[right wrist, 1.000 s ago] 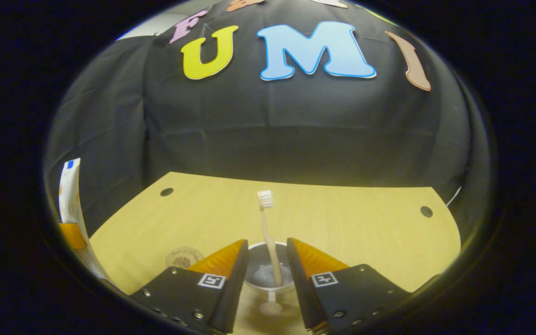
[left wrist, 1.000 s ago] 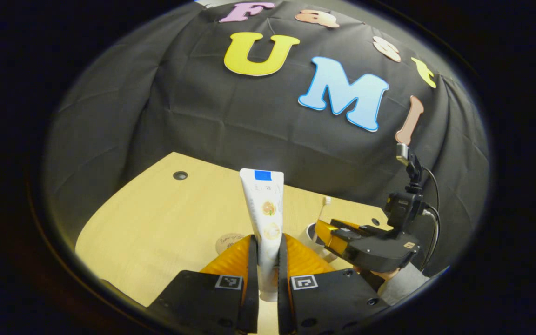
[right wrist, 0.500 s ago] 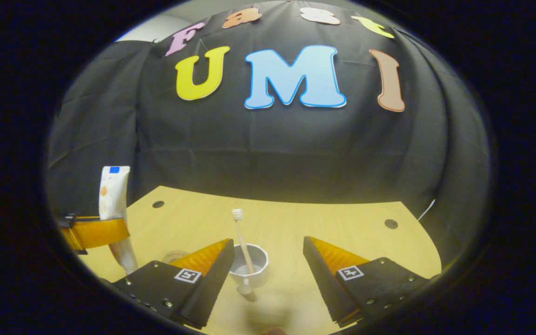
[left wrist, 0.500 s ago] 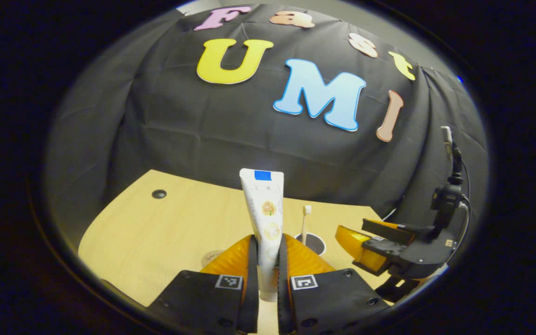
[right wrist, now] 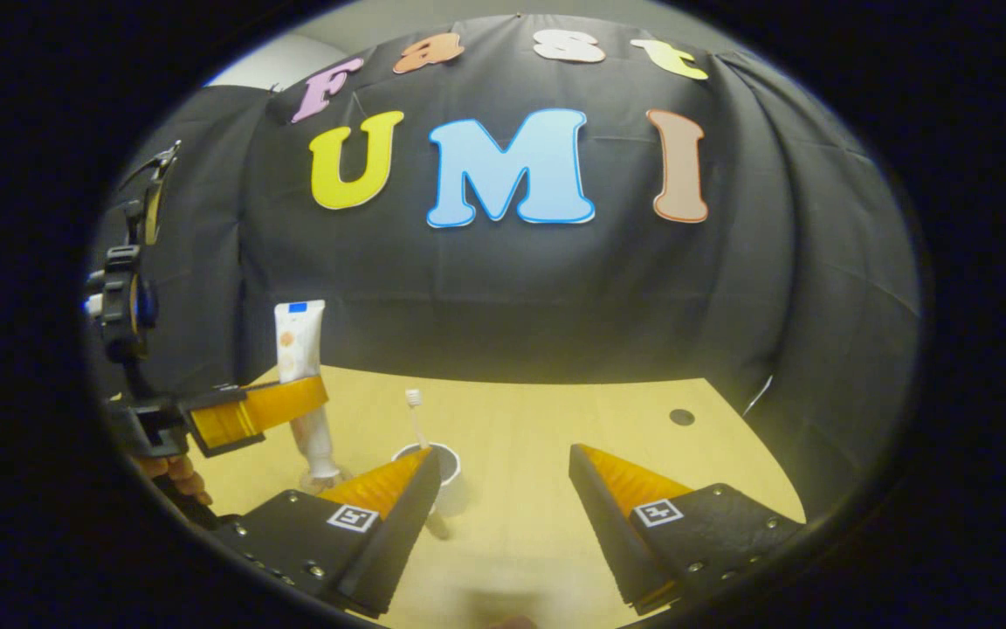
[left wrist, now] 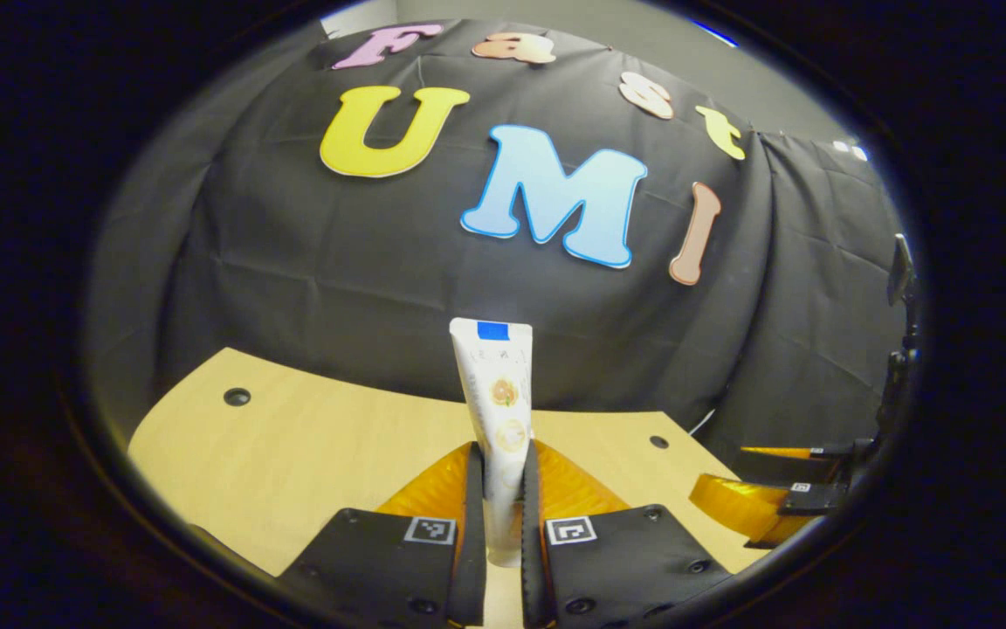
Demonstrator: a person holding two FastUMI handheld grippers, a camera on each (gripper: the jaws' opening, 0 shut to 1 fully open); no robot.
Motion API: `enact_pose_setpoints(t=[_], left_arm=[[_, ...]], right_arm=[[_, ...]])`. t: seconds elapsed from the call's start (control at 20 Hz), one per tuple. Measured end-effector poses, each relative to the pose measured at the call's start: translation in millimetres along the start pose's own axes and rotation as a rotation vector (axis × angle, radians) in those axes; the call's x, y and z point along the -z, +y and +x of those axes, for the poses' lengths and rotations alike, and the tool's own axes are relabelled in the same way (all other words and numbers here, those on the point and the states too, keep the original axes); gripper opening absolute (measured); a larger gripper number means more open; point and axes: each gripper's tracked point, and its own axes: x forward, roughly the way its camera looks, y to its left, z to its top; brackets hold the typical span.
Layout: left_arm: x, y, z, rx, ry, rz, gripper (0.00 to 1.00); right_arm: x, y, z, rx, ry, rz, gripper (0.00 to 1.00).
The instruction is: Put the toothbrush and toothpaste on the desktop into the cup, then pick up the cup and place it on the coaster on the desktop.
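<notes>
Toothpaste (left wrist: 494, 411) stands upright, clamped between the left gripper (left wrist: 496, 489) fingers, w/ cup (right wrist: 442, 463) holding 1 toothbrush (right wrist: 416, 415) just beside the wide-open, empty right gripper (right wrist: 503, 489)'s left finger; risk: tube lowered off-centre could hit the rim & tip the cup.

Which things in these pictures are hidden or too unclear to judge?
1. Cup: right gripper view, its left finger covers the near side.
2. Coaster: right gripper view, cannot be made out; the toothpaste and the finger cover that spot.
3. Toothbrush: too small for detail.
4. Toothpaste cap: left gripper view, hidden between the left hand-held gripper fingers.
5. Right hand-held gripper: left gripper view, cut by the edge.
</notes>
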Motion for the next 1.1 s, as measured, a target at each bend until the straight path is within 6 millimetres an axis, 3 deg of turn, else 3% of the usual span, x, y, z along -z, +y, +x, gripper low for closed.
enact_pose_setpoints(t=[0.3, 0.6, 1.1], left_arm=[[7, -27, 46, 0.064, -0.039, -0.046, 0.23], [33, -18, 80, 0.026, -0.023, -0.099, 0.23], [79, -14, 101, -0.001, 0.024, -0.009, 0.24]], right_arm=[[30, -23, -20, 0.035, 0.064, 0.026, 0.9], [58, -43, -19, 0.058, 0.137, 0.054, 0.9], [70, -28, -9, 0.013, 0.179, 0.058, 0.9]])
